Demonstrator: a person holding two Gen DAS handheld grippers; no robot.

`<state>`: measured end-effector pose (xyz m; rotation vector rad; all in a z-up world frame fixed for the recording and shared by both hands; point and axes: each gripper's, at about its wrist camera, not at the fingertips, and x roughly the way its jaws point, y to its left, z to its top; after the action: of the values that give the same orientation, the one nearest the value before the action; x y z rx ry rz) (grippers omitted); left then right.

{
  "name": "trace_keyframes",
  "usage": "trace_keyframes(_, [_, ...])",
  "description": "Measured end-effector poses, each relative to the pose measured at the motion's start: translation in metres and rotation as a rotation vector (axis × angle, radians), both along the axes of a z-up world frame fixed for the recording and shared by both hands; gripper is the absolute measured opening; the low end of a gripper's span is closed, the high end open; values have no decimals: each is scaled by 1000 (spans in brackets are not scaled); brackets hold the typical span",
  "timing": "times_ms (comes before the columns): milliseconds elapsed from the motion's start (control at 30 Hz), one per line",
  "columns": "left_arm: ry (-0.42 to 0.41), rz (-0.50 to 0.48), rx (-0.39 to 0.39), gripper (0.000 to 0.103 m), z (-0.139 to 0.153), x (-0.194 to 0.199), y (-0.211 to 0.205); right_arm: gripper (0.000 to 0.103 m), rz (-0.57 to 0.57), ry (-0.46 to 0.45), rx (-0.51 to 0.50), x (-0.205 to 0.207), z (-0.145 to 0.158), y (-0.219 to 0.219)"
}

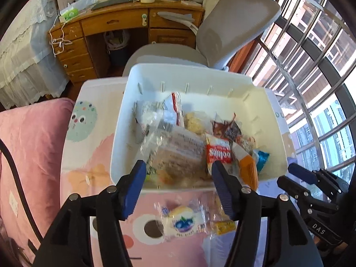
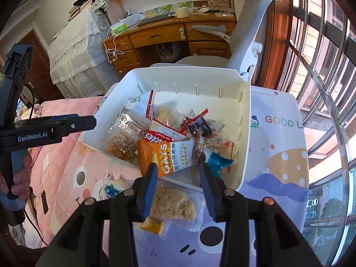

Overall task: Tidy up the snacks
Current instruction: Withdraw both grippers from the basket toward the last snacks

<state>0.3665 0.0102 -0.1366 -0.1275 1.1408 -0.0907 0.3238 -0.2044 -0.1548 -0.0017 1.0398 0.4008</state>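
White bin (image 1: 276, 133) on the table (image 1: 89, 155) holds the snacks (image 1: 178, 153), lower ones buried, near wall hidden by both grippers; left gripper (image 1: 178, 175) and right gripper (image 2: 178, 174) tilt down over it, jaws parted, gripping nothing

one white bin (image 2: 243, 133); inside it one orange oats packet (image 2: 164, 155), one red-and-white biscuit packet (image 2: 164, 134), one blue wrapper (image 2: 219, 161), one dark brown wrapper (image 2: 199, 128), and two clear packs with printed text (image 2: 129, 129); further small sweets there too jumbled to count; outside on the cartoon sheet (image 2: 278, 160), one blueberry cake (image 1: 182, 221), one rice-crisp bag (image 2: 173, 204), one yellow sachet (image 2: 152, 223); two tongs.
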Motion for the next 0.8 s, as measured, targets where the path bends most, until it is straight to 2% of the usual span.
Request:
trace_keyframes(567, [19,42,-10,65,4,-76,-3,56,-27,40,24,-48,6,-18])
trace_keyframes(700, [36,62,-4,73,-4,-89,-4,58,-19,58,30,-57,0,-19])
trace_keyframes(800, [46,67,-2,75,-11,-96,-7,60,-4,66,35,-63,-6,-18])
